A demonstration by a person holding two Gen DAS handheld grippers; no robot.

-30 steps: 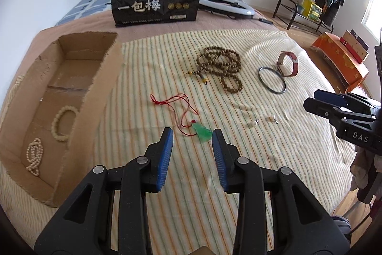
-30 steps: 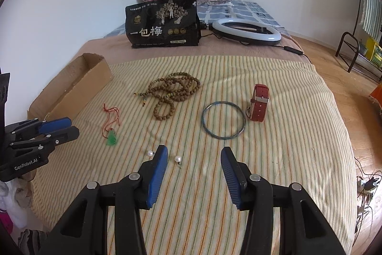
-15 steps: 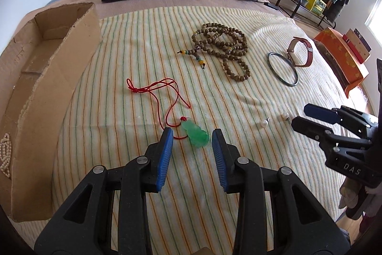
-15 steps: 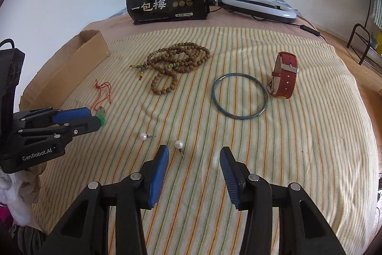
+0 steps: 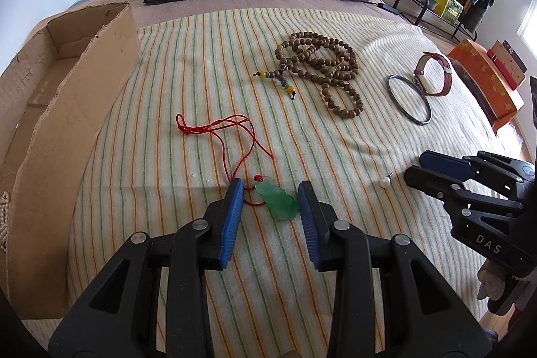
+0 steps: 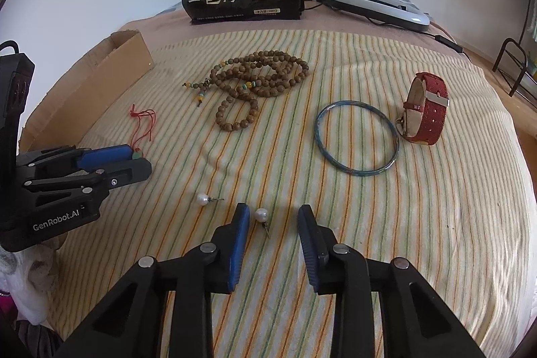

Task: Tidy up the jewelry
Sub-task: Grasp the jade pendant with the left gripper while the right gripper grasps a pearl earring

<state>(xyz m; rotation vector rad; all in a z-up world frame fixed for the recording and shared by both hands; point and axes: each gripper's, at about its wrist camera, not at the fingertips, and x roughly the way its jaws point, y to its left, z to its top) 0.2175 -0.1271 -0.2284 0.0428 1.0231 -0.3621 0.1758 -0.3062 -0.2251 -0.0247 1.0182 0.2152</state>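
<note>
Two picks lined up. Green pendant (image 5: pixel 277 200) w/ red cord (image 5: pixel 221 131) lies lower centre of left view, between spread left claw (image 5: pixel 270 190) pads, not pinched. Pearl stud (image 6: pixel 261 215) sits between spread right claw (image 6: pixel 273 213) pads. Advice: close slow on pendant body, not cord; cardboard box (image 5: pixel 67 109) at frame left.

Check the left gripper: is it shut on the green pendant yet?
No, open. The left gripper straddles the green pendant, with gaps visible on both sides.

Bright daylight, soft shadows, sharp focus, strong fisheye bending, dark corners.
</note>
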